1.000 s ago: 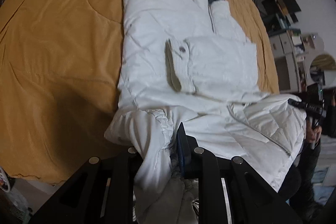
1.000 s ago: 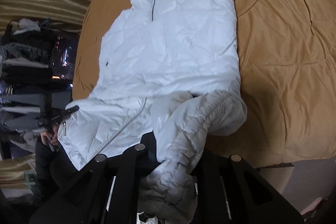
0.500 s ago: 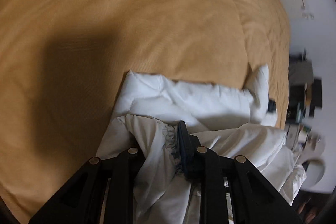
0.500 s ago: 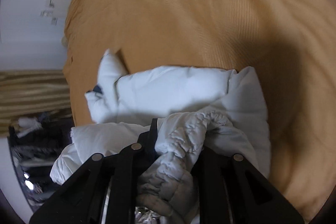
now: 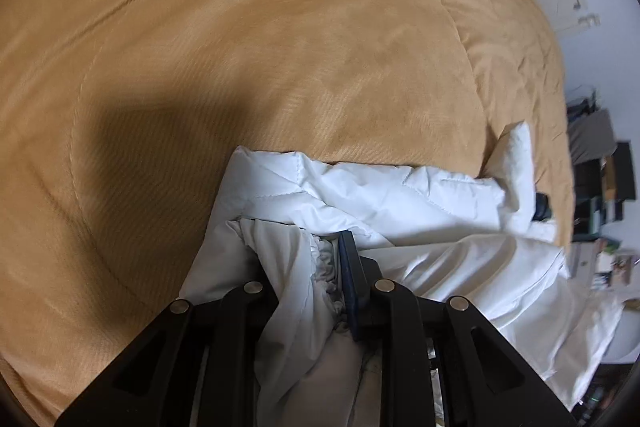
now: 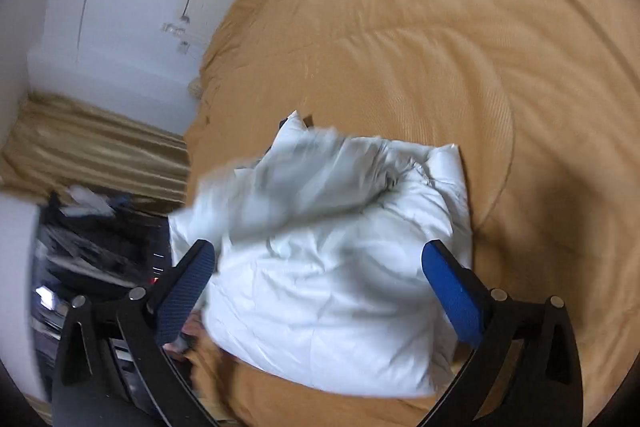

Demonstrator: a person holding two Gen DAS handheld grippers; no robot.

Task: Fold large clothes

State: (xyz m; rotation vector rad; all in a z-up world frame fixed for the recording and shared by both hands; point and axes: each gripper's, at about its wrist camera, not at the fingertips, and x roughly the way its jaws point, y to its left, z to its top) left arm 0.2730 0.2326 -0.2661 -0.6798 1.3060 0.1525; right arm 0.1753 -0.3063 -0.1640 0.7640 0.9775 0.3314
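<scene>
Folding white jacket [image 6: 332, 267] hem-to-collar on orange bedspread [image 5: 280, 47].
Left gripper [image 5: 320, 267] pinches the elastic hem over the jacket's top edge, likely to lay the fold; right gripper [image 6: 320, 287] has just been opening, jaws spread, nothing between them. Clutter shelves beside the jacket, not in the way.

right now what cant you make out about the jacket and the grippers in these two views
- Left wrist view: the left gripper is shut on the white jacket; bunched fabric hides one finger.
- Right wrist view: motion blur smears the jacket's near edge, so the fold line is unclear. The right gripper has just opened.
- Jacket front and zip: folded under, unseen on the orange bedspread.
</scene>
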